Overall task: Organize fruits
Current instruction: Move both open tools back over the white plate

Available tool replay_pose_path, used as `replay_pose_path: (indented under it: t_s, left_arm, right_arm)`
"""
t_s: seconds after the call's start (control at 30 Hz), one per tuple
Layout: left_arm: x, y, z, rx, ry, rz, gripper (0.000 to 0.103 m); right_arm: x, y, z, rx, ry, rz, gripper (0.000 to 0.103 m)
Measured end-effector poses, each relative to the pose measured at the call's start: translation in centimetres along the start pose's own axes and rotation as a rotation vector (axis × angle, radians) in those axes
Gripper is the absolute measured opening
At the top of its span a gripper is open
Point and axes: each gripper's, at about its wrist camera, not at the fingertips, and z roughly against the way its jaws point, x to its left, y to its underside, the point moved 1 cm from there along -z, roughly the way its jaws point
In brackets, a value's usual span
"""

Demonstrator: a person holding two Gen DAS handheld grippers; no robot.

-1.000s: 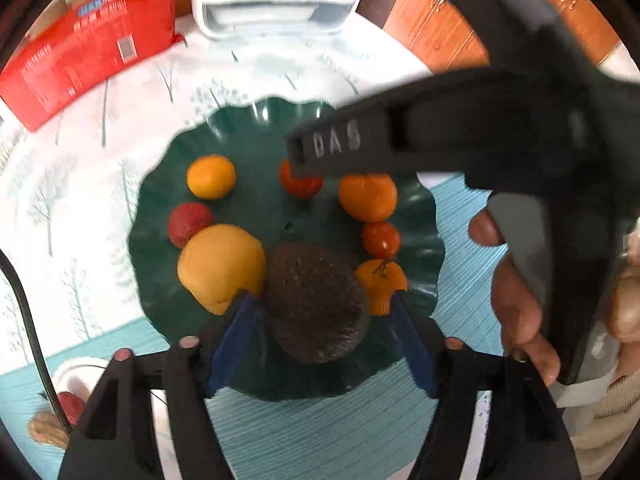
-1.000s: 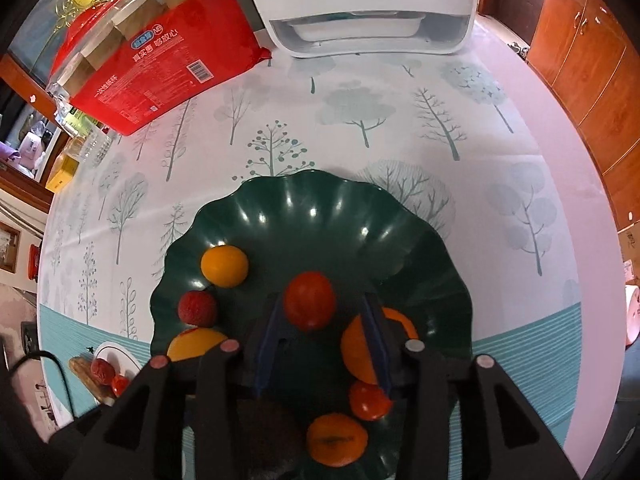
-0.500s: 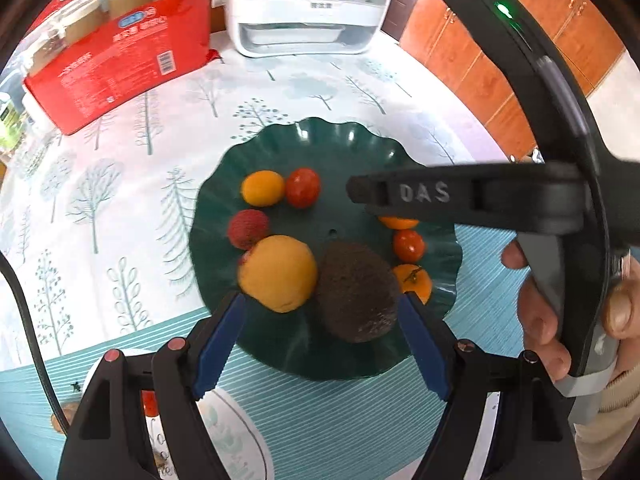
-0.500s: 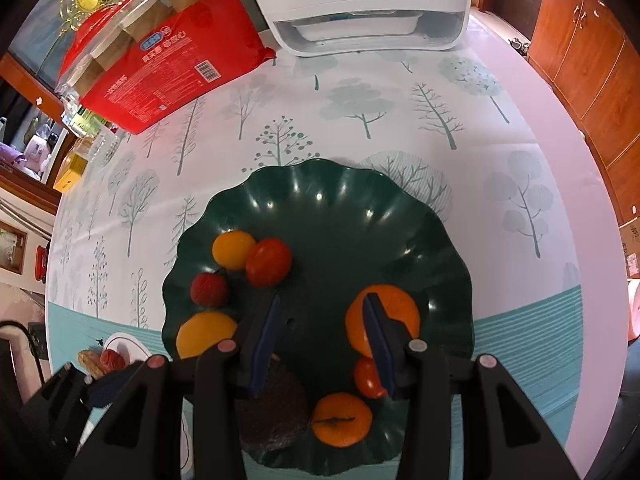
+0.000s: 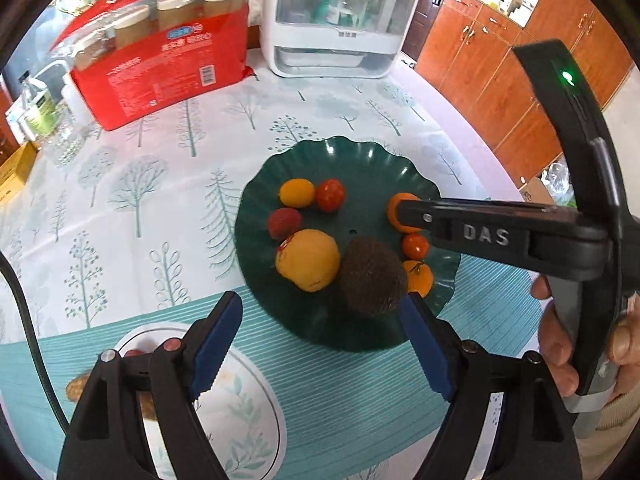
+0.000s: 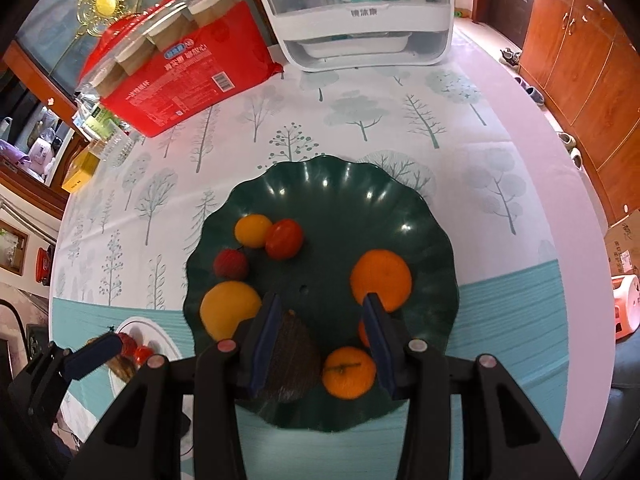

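Jaws: left gripper just widened, empty; right gripper narrower, empty | avocado long axis along plate rim

You see a dark green scalloped plate at the centre of both frames, on a white tablecloth printed with pale grey-green trees; nearer you, that cloth turns teal with fine white stripes. On the plate lie a dark brown rough avocado, a yellow-orange mango, a red lychee, 2 red tomatoes, a yellow-orange small fruit and orange tangerines. At lower left sits a white plate with pale leaf sprigs. Upper left shows a red package with white print and a blue label. Your gripper fingers are black with blue pads. Upper right holds reddish-brown wooden cabinets.
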Motion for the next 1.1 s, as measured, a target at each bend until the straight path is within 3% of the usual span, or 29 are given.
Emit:
replay_pose_path:
  t_s: [0.5,0.77,1.1]
  left_arm:
    - [3.8,6.7,6.0,-0.071,-0.201,0.024,0.081]
    - [8.6,9.8,9.2,-0.104,-0.263,0.133,0.083]
    - [16.0,11.6,11.8,-0.147,-0.341,0.278,0.085]
  right_arm:
    - [2.9,7.6,4.3,-0.052,-0.047,0.004,0.043]
    - [7.7,10.5,5.1,-0.049,-0.097,0.094,0.043]
    - [14.8,10.3,4.3,-0.052,-0.139,0.227,0.043]
